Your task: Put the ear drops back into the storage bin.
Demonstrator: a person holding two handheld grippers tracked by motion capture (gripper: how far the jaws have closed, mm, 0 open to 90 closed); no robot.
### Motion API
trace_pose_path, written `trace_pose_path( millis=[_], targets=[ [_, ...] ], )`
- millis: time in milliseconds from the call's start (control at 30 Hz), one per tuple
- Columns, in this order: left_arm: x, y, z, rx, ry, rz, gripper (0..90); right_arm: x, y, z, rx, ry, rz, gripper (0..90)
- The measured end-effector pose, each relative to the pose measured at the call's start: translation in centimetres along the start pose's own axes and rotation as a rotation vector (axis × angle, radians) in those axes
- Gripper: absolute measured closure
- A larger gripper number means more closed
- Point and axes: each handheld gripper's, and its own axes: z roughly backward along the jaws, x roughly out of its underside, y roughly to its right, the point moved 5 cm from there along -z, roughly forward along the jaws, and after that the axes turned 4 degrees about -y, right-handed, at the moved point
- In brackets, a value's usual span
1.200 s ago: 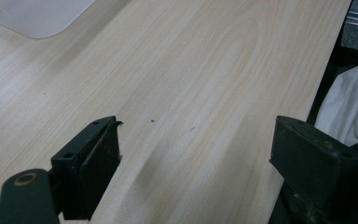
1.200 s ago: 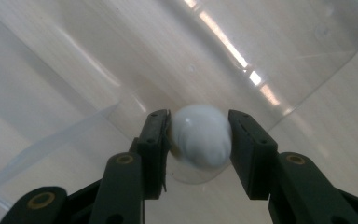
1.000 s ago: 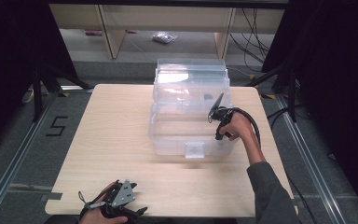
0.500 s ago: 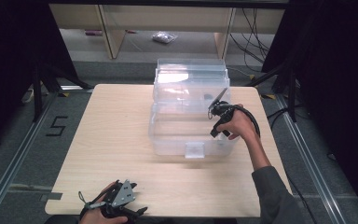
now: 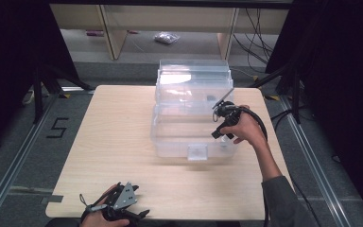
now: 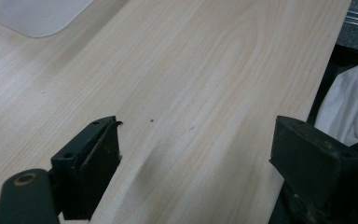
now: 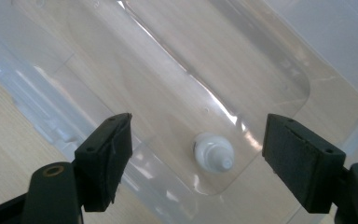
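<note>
A clear plastic box (image 5: 189, 127) stands mid-table with its lid (image 5: 194, 78) raised at the back. My right gripper (image 5: 219, 126) hovers over the box's right side, pointing down into it. Its jaws have just been opening and now stand wide apart (image 7: 198, 135) with nothing between them. Below them, on the box's floor, lies a small white cap-like piece (image 7: 213, 152). My left gripper (image 5: 139, 215) rests at the table's front edge, open (image 6: 196, 140) over bare wood.
The wooden table (image 5: 118, 132) has room on the left and in front of the box. White cloth (image 6: 349, 107) shows past the table's edge. Behind the table, a small bag (image 5: 164, 38) lies under a shelf. Cables hang at the right.
My right hand has risen a little over the box's right side. The left gripper has stayed where it was.
</note>
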Motion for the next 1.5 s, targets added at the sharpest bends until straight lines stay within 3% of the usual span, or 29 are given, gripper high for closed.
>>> trace_pose_path(
  millis=[100,133,200,267,433,533,700,767,867,900,967,1033,1167,1267,1433,1500],
  targets=[
    [0.0,0.0,0.0,0.000,0.002,0.000,15.2,0.1,-0.2,0.2,-0.004,0.018,0.003,24.9],
    [0.0,-0.1,0.0,-0.003,0.000,-0.014,15.2,0.3,-0.4,0.3,-0.013,0.005,-0.023,24.8],
    [0.0,-0.1,0.0,-0.002,0.000,-0.011,15.2,0.5,-0.6,0.4,-0.009,0.009,-0.023,24.8],
    [0.0,0.0,0.0,0.001,0.000,0.004,15.2,0.6,-0.5,0.5,-0.007,0.031,0.007,24.6],
    [0.0,0.0,0.0,-0.001,0.000,-0.006,15.2,1.0,-0.8,0.7,-0.009,0.053,0.012,24.1],
    [0.0,0.0,0.0,0.000,0.000,0.001,15.2,1.3,-1.1,1.0,-0.015,0.049,-0.025,23.8],
    [0.0,-0.1,0.0,-0.003,0.000,-0.011,15.2,1.7,-1.5,1.2,-0.031,0.057,-0.025,23.8],
    [0.0,-0.1,0.0,-0.003,-0.001,-0.011,15.2,1.7,-1.5,1.2,-0.027,0.080,-0.004,23.7],
    [0.0,-0.1,0.0,-0.003,-0.001,-0.012,15.2,2.1,-1.8,1.4,-0.017,0.080,-0.025,22.5],
    [0.0,-0.1,0.0,-0.004,-0.001,-0.012,15.2,2.2,-1.8,1.4,-0.014,0.091,-0.003,22.6],
    [0.0,-0.1,0.0,-0.003,-0.001,-0.012,15.2,2.4,-2.2,1.7,-0.018,0.091,-0.023,23.1],
    [0.0,0.0,0.0,-0.001,-0.002,-0.001,15.2,2.6,-2.2,2.0,-0.010,0.121,0.006,22.8],
    [0.0,0.0,0.0,-0.001,-0.001,0.002,15.2,3.1,-2.5,2.3,-0.029,0.133,-0.011,22.7],
    [0.0,0.0,0.0,0.000,-0.001,0.005,15.2,3.4,-2.5,2.3,-0.021,0.155,0.005,22.7],
    [0.0,0.0,0.0,0.000,-0.002,0.002,15.2,4.3,-3.2,2.4,-0.030,0.151,-0.026,22.6],
    [0.0,0.0,-0.1,0.000,-0.003,0.002,15.2,4.5,-3.3,2.1,-0.030,0.182,0.021,22.6]
  ],
)
